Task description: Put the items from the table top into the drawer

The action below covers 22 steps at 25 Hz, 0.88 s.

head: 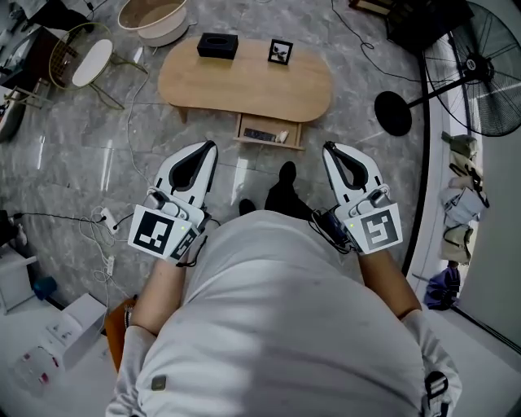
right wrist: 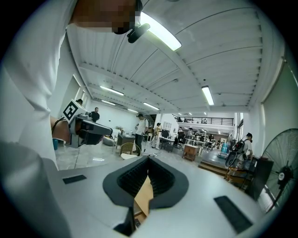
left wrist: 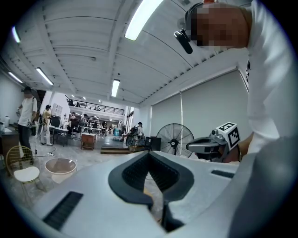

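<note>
Grey marbled floor point(head: 81, 138) fills most of the head view. We stand on it in a white shirt point(head: 269, 309), facing a low oval wooden table point(head: 244, 85). A big standing fan point(head: 488, 73) is off to the right, well apart from the table. A wire chair point(head: 81, 57) and a pale basin point(head: 155, 20) sit beyond the table's left end.

We hold both tongs out level in front of us, short of the table and touching nothing. The left gripper point(head: 212, 147) has its tips pressed together, with nothing between them. The right gripper point(head: 328, 148) is likewise closed tip to tip and empty.

The drawer point(head: 269, 145) under the table's near edge stands pulled out. Inside lie a dark flat item point(head: 259, 133) and a small pale one point(head: 282, 137); we cannot tell what they are.

On the table top, along the far edge, sit a black box point(head: 217, 45) and, just to its right, a small framed card point(head: 280, 52).
</note>
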Each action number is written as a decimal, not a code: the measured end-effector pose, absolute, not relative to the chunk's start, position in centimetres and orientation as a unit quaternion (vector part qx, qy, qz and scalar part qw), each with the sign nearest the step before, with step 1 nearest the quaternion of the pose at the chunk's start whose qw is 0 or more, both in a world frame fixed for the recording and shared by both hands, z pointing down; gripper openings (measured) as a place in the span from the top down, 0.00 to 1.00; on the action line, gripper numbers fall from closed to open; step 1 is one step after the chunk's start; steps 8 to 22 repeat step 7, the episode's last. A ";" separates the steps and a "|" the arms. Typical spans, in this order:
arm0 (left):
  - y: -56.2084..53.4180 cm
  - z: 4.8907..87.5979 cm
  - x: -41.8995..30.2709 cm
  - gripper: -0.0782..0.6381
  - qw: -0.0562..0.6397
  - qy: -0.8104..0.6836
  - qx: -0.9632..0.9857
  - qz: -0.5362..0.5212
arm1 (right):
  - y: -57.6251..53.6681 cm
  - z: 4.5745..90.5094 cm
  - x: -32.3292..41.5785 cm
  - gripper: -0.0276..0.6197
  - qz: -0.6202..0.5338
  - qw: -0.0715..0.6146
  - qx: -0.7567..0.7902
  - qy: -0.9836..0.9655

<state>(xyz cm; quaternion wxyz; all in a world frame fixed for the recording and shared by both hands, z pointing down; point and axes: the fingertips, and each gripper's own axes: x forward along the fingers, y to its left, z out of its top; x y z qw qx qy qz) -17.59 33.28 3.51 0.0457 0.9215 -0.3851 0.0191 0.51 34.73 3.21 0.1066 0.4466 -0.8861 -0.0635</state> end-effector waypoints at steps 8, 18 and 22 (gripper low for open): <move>33.7 3.3 -17.4 0.88 0.045 -0.381 0.923 0.014 | 35.3 3.1 0.5 0.92 -0.066 0.106 0.448 -0.885; 33.7 3.3 -17.4 0.88 0.045 -0.381 0.923 0.014 | 35.3 3.1 0.5 0.92 -0.066 0.106 0.448 -0.885; 33.7 3.3 -17.4 0.88 0.045 -0.381 0.923 0.014 | 35.3 3.1 0.5 0.92 -0.066 0.106 0.448 -0.885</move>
